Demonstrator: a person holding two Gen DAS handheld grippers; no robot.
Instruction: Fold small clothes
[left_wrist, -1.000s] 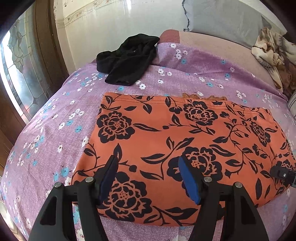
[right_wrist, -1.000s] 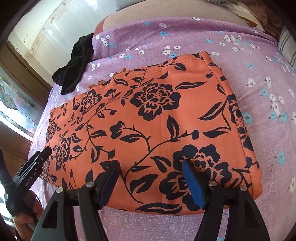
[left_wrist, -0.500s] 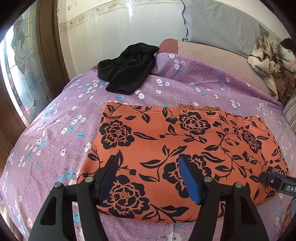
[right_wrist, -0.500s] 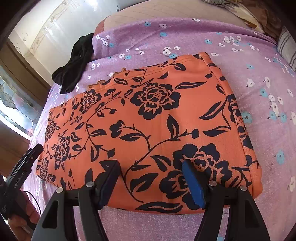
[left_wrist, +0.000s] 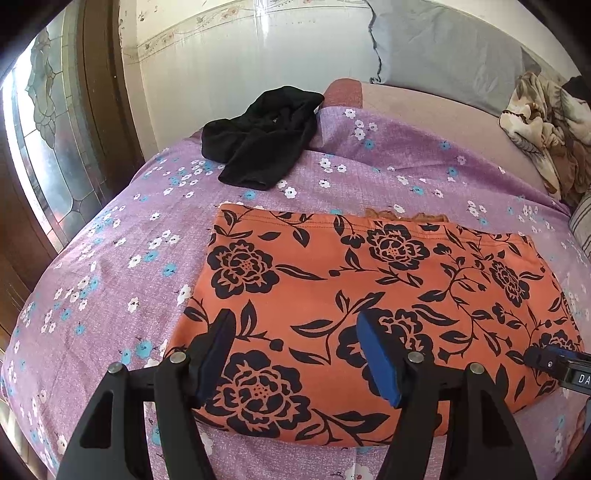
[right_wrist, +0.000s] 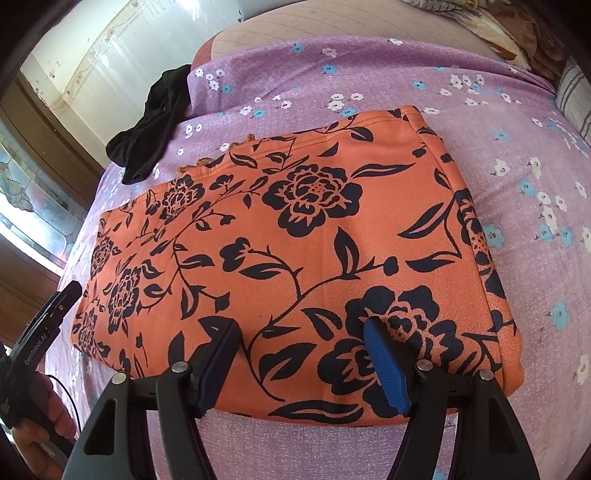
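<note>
An orange garment with black flowers (left_wrist: 369, 295) lies folded flat on the purple flowered bed sheet (left_wrist: 110, 277); it also shows in the right wrist view (right_wrist: 295, 240). My left gripper (left_wrist: 295, 332) is open and empty above the garment's near left part. My right gripper (right_wrist: 301, 339) is open and empty above the garment's near right part. The right gripper's tip shows at the right edge of the left wrist view (left_wrist: 554, 363). The left gripper and the hand that holds it show at the left edge of the right wrist view (right_wrist: 44, 332).
A crumpled black garment (left_wrist: 262, 136) lies at the far left of the bed, also in the right wrist view (right_wrist: 155, 122). A patterned blanket (left_wrist: 543, 125) is heaped at the far right. A grey pillow (left_wrist: 443, 48) leans on the wall. A stained-glass window (left_wrist: 48, 147) is on the left.
Both grippers have pulled back and risen a little from the orange garment, staying open. The garment has not moved.
</note>
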